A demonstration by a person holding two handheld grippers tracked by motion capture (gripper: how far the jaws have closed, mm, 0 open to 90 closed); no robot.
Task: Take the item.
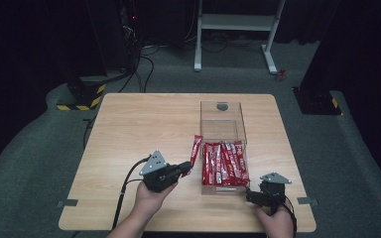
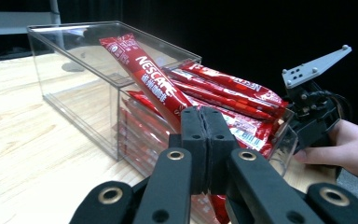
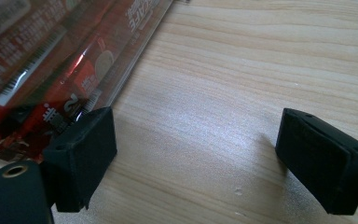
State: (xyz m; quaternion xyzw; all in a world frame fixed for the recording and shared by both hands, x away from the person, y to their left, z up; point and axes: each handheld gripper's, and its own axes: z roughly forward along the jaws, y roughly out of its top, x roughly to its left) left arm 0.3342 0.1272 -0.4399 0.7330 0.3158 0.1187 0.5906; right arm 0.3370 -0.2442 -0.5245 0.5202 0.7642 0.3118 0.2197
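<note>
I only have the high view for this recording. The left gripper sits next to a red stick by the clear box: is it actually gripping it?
Observer: Yes. In the left gripper view the left gripper has its jaws pressed together on the lower end of a red Nescafe sachet.
Operator: And the right gripper, by the box's near corner?
Observer: The right gripper is open, jaws wide apart over bare wooden table.
Operator: Is it touching the box?
Observer: One jaw sits right at the edge of the clear plastic box; actual contact cannot be judged.
</note>
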